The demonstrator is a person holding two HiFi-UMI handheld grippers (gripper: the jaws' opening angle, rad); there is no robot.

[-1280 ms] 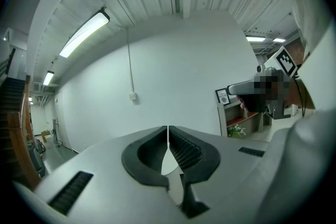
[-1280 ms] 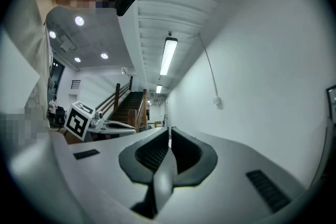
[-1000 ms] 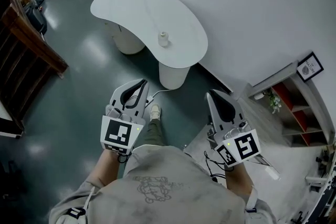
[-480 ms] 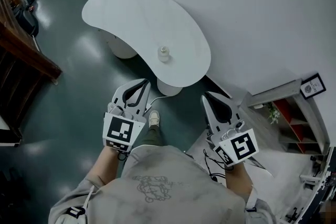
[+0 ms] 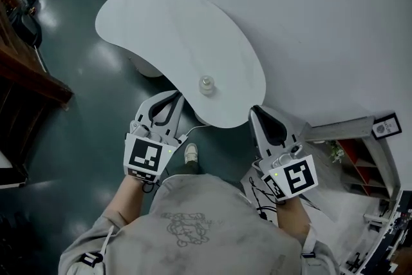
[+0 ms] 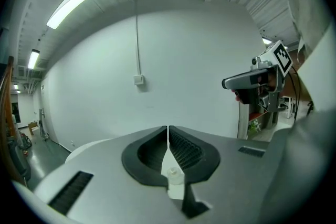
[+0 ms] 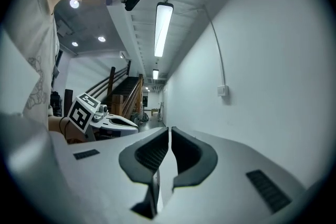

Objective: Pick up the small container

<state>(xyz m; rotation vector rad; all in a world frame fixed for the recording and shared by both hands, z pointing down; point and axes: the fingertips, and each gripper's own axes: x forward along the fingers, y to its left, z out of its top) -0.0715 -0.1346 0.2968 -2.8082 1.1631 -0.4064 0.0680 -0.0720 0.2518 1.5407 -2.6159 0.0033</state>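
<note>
The small container, a pale little jar with a round lid, stands upright near the front edge of a white kidney-shaped table. My left gripper is shut and empty, its tips just short of the table edge, left of the jar. In the left gripper view the jar shows through the gap behind the closed tips of the left gripper. My right gripper is shut and empty too, at the table's right end. In the right gripper view the right gripper points along the white wall.
A dark wooden stair railing runs at the left. A low shelf with red compartments, a small plant and a framed picture stand at the right. The person's shoe is on the dark green floor below the table edge.
The table and the jar have come nearer in the head view. Both grippers have moved forward to the table's front edge and have stayed shut.
</note>
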